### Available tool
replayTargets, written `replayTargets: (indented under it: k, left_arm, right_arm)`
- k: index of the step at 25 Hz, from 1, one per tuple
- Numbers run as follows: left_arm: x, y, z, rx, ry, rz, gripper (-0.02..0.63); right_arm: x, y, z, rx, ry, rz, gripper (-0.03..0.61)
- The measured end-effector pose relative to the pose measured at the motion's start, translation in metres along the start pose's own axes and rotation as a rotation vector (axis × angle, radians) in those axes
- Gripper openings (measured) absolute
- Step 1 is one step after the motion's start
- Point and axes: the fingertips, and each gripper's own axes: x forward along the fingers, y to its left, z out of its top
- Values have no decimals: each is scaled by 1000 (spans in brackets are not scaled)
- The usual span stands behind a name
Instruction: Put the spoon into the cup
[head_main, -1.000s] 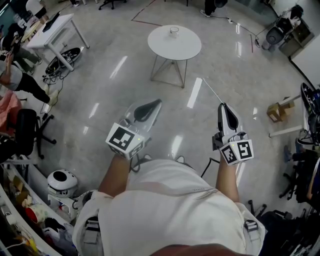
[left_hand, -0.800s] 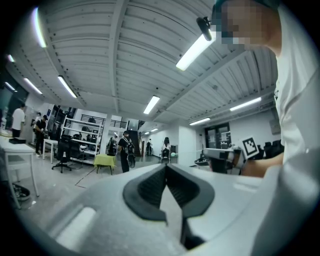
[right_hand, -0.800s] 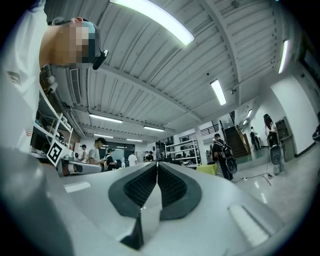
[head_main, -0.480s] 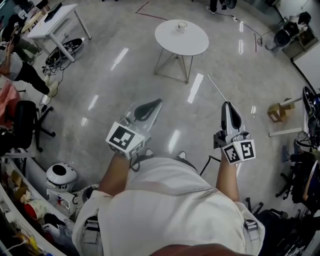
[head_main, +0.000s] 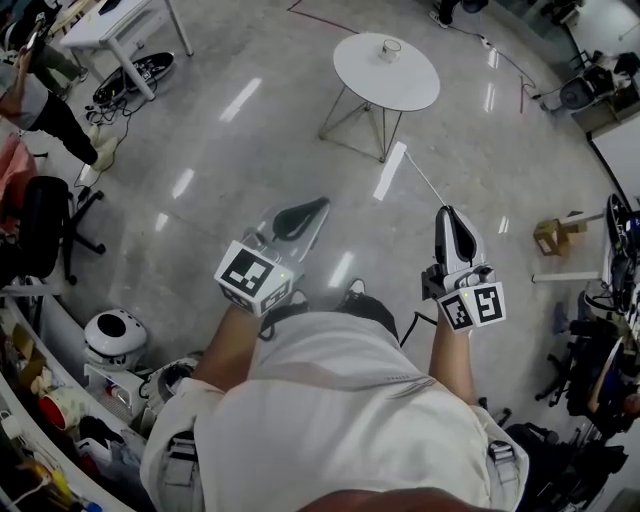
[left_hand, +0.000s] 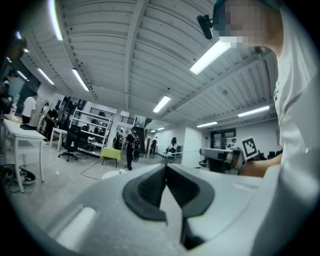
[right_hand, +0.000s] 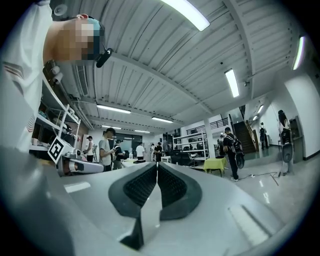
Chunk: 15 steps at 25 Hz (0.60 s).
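Head view, 6 o'clock: person's white shirt (head_main: 340, 420) fills the bottom, forearms out front at waist height.

L gripper (head_main: 310, 208) sits just left of centre and points to 1 o'clock. Its own view shows the L gripper (left_hand: 165, 167) with pads pressed together and nothing between. R gripper (head_main: 447, 215) at 2 o'clock points to 12. In its own view the R gripper (right_hand: 157, 167) has its pads meeting too, and it is empty. The 2 are well apart and both are level with bare floor (head_main: 200, 180) below. That looks like a carry pose: closed and tucked in because nothing is within reach yet.

White dome-shaped unit (head_main: 112, 340) at 8 o'clock, box (head_main: 550, 237) at 3. Neither is in the path ahead.

Round table (head_main: 400, 85) at 1 o'clock, well away from both grippers. Cup (head_main: 390, 46) stands upright on its far part, the only item I can make out up there. The spoon isn't visible in any view. It may lie by the cup, but that's too small to tell.

Desk (head_main: 120, 20) at 11 o'clock, far; a bystander (head_main: 30, 95) at 10.

Judgement: task not started, approx. 0% done. Next: close in on the table, find the spoon, open 1 gripper for it.
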Motion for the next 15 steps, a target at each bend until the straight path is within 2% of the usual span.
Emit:
replayTargets:
  k: [8,15]
  left_arm:
    - [44,35,-11,-8,52,23,0]
    - [139,62,3,55,92,53,0]
  right_arm:
    - [43,-47,-25,63,28,26,9]
    - [94,-144,-25,101,-14,38,10]
